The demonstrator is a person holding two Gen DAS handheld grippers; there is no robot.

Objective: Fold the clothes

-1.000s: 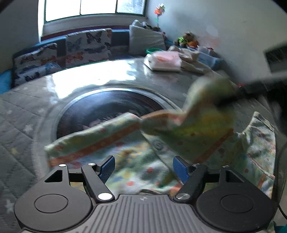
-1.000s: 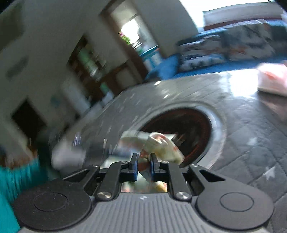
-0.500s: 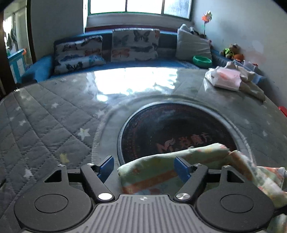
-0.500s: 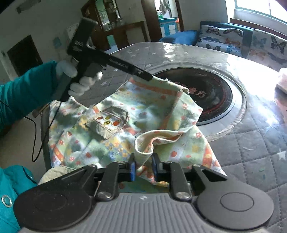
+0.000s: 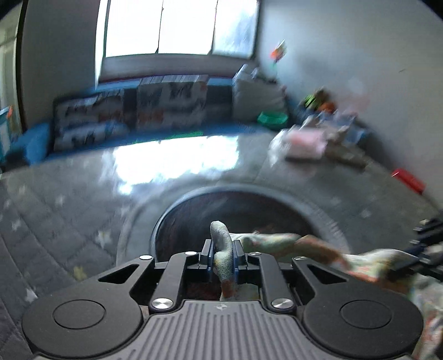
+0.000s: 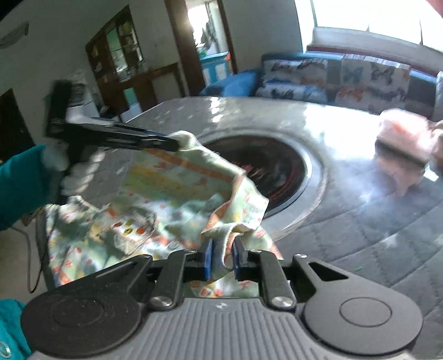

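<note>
A living room with a bright window and a blue sofa with butterfly-print cushions lies beyond a grey quilted, star-patterned table with a dark round inset at its middle. A pale green child's garment with orange bands and small coloured prints lies bunched at the table's near left edge, partly over the inset. The left gripper has just closed its jaws and pinches a rolled fold of the garment. The right gripper, its jaws narrow after closing, clamps another edge. A folded pink-and-white pile sits at the far right.
</note>
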